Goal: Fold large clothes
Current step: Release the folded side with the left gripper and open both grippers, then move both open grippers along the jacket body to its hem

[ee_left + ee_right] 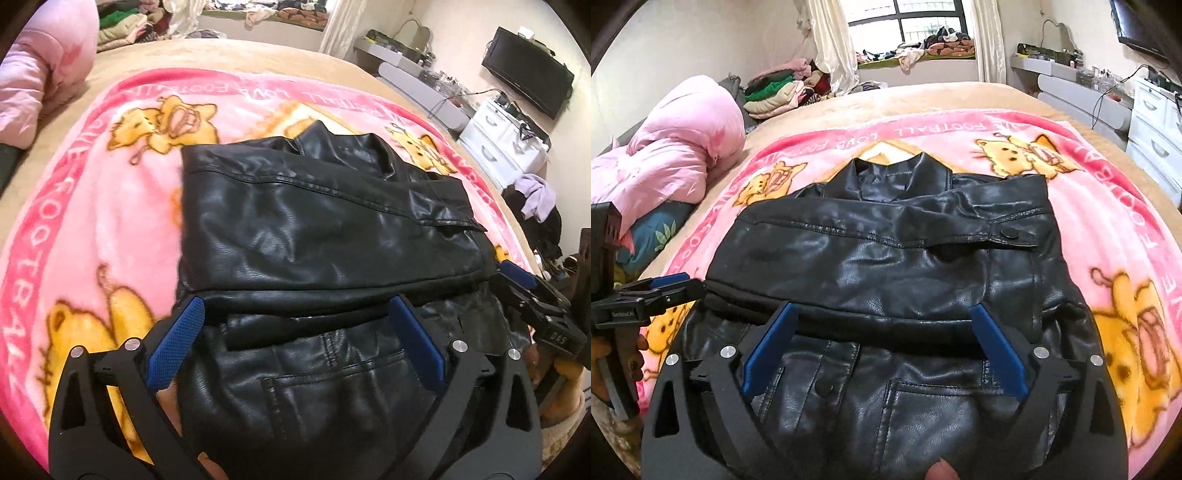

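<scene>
**Jacket folded on blanket, both grippers released**

Left wrist view: left gripper spread wide, nothing clamped, blue pads over the near hem of the black leather jacket. Jacket lies folded on pink cartoon blanket, collar toward 12 o'clock. Right gripper at 3 o'clock.

Right wrist view: right gripper released, jaws wide, jacket below unpinched. Left gripper at 9 o'clock. Pink quilt at 10 o'clock on bed.

The room had pale walls and a barred window with cream curtains; daylight came through it. A wide bed in beige cover filled the middle. White drawers stood at the right, and a dark television hung above.
</scene>
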`<action>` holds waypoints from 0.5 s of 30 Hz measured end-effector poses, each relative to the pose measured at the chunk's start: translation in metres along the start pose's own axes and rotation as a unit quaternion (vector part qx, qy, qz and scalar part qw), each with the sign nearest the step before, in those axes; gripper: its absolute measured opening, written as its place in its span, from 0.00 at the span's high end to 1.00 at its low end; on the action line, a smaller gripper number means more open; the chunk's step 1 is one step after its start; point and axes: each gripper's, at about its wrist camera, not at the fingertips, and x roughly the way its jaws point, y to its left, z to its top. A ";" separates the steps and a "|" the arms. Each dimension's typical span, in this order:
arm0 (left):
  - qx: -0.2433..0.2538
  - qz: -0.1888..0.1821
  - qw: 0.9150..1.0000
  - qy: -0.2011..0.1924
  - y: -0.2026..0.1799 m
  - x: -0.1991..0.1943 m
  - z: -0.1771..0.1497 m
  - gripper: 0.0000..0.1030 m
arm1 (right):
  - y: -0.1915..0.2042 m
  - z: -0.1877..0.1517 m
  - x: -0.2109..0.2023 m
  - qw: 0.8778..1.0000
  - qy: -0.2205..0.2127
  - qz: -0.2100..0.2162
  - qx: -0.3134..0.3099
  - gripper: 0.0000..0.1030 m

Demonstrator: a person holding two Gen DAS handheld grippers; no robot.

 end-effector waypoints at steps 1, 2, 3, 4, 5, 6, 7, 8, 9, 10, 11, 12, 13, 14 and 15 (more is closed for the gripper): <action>0.002 0.004 1.000 0.000 0.000 -0.002 -0.001 0.09 | 0.001 -0.001 -0.002 1.000 -0.002 0.001 0.002 0.08; 0.004 0.005 1.000 -0.001 -0.001 -0.003 -0.002 0.09 | 0.001 -0.001 -0.004 1.000 -0.004 0.001 0.003 0.08; 0.006 0.005 1.000 -0.002 -0.001 -0.004 -0.004 0.09 | 0.001 -0.002 -0.006 1.000 -0.005 0.001 0.004 0.08; 0.008 0.006 1.000 -0.002 -0.001 -0.006 -0.005 0.09 | 0.002 -0.002 -0.008 1.000 -0.006 0.002 0.003 0.08; 0.010 0.006 1.000 -0.002 -0.002 -0.007 -0.007 0.09 | 0.003 -0.003 -0.011 1.000 -0.008 0.001 0.002 0.08; 0.012 0.005 1.000 -0.003 -0.003 -0.008 -0.007 0.09 | 0.003 -0.004 -0.014 1.000 -0.010 0.001 0.002 0.07; 0.015 0.006 1.000 -0.006 -0.004 -0.011 -0.009 0.09 | 0.004 -0.005 -0.017 1.000 -0.012 0.000 0.002 0.07; 0.018 0.007 1.000 -0.007 -0.006 -0.013 -0.010 0.09 | 0.005 -0.005 -0.020 1.000 -0.014 0.000 0.002 0.07; 0.019 0.008 1.000 -0.008 -0.007 -0.014 -0.011 0.09 | 0.005 -0.005 -0.023 1.000 -0.016 0.001 0.002 0.07; 0.021 0.007 1.000 -0.011 -0.009 -0.017 -0.012 0.09 | 0.006 -0.005 -0.027 1.000 -0.019 0.000 0.003 0.07; 0.021 0.006 1.000 -0.012 -0.010 -0.019 -0.013 0.09 | 0.006 -0.006 -0.031 1.000 -0.021 0.002 0.003 0.07; 0.022 0.002 1.000 -0.015 -0.013 -0.023 -0.013 0.09 | 0.006 -0.006 -0.035 1.000 -0.024 0.002 0.003 0.07; 0.023 0.000 1.000 -0.018 -0.014 -0.024 -0.014 0.09 | 0.006 -0.006 -0.039 1.000 -0.027 0.002 0.003 0.07; 0.023 -0.002 0.999 -0.022 -0.017 -0.028 -0.014 0.09 | 0.007 -0.005 -0.042 1.000 -0.029 0.003 0.002 0.07; 0.024 -0.002 0.999 -0.026 -0.019 -0.031 -0.015 0.09 | 0.007 -0.006 -0.045 1.000 -0.031 0.003 0.001 0.07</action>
